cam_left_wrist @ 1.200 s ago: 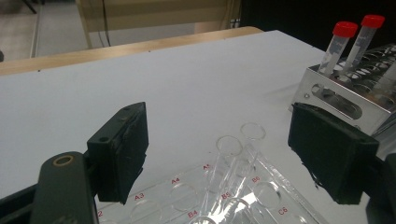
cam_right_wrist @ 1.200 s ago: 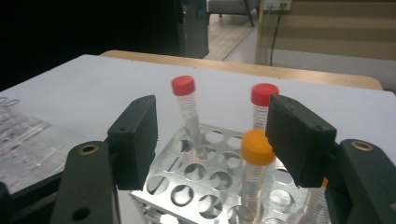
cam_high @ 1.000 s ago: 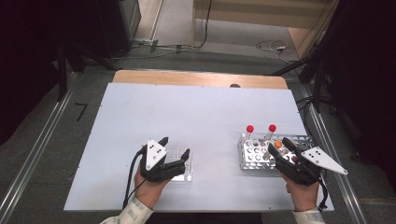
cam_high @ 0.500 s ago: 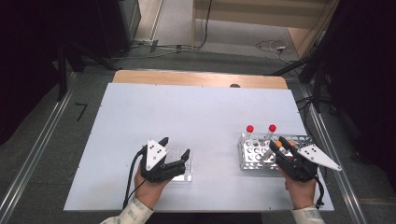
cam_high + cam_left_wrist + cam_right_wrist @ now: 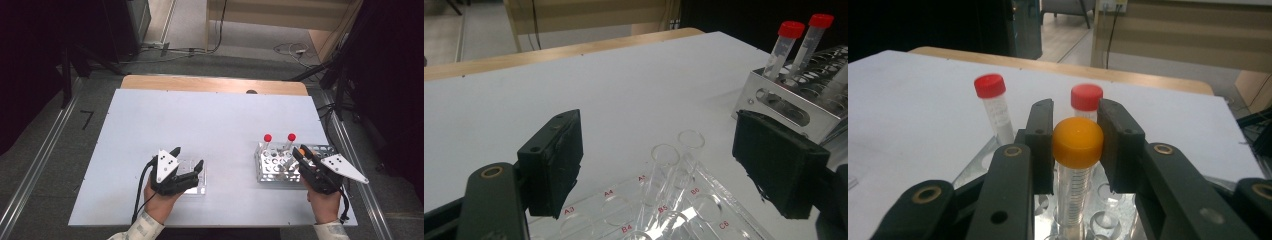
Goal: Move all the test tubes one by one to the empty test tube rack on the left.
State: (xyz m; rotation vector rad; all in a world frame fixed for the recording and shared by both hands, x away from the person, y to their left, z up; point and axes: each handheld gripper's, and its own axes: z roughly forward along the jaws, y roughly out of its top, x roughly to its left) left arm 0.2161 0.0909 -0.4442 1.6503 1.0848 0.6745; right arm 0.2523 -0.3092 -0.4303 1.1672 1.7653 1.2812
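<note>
Tube with orange cap (image 5: 1077, 165) is pinched just under its cap by the right gripper (image 5: 1077, 150), jaws just closed, standing in the metal rack (image 5: 280, 167) near the table's right front corner. Left gripper (image 5: 664, 165) is held spread over the clear rack (image 5: 664, 215). Light, slippery plastic is judged; the grip is best kept below the cap.

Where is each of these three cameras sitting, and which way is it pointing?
High view: above the person's side, looking forward and down on the table; both hands show, with the left gripper and right gripper.
Left gripper view: rides the left gripper, looking between its open jaws over the clear rack towards the metal rack.
Right gripper view: rides the right gripper, whose jaws have just been closing on the orange-capped tube.
Shared: all three show the two red-capped tubes.
</note>
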